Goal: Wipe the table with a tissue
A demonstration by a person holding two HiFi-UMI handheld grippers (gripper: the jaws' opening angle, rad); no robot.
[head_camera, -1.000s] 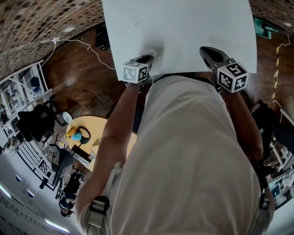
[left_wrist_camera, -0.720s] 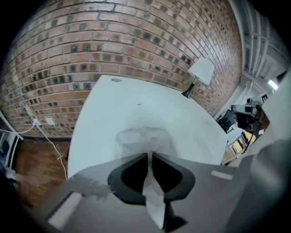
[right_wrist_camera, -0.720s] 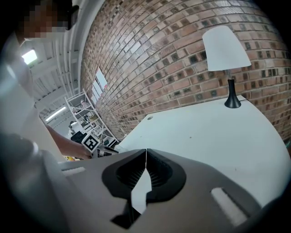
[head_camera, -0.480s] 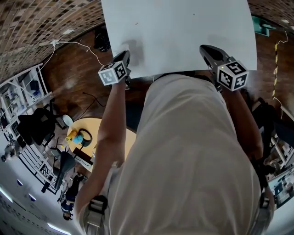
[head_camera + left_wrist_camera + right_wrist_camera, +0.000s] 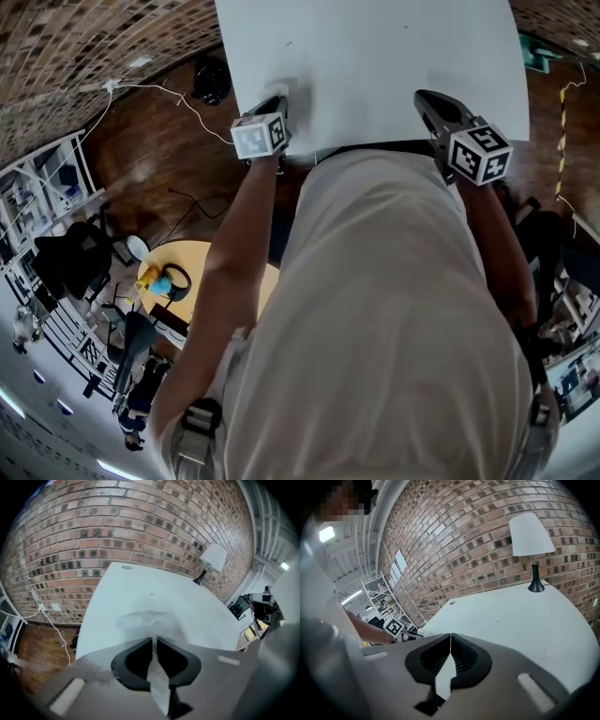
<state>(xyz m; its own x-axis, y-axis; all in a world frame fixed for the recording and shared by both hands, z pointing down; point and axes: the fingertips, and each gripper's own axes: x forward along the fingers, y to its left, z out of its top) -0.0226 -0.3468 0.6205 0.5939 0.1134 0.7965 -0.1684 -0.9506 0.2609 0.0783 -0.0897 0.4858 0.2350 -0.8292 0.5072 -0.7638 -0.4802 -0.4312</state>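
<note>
Head view: from above, a person in a light shirt (image 5: pixel 394 309) stands at a white table (image 5: pixel 375 56). The left gripper (image 5: pixel 278 99) points down at the table's near left corner, where a pale tissue (image 5: pixel 283 89) is faintly visible at its tip. The right gripper (image 5: pixel 424 99) is over the near right edge, well apart from the left. Left gripper view: the two dark jaws pinch a strip of the white tissue, and the rest is bunched on the tabletop just beyond the tips. A brick wall (image 5: pixel 117 522) and a white-shaded lamp (image 5: pixel 213 557) stand behind. Right gripper view: the jaws are pressed together with nothing between them, above bare tabletop.
</note>
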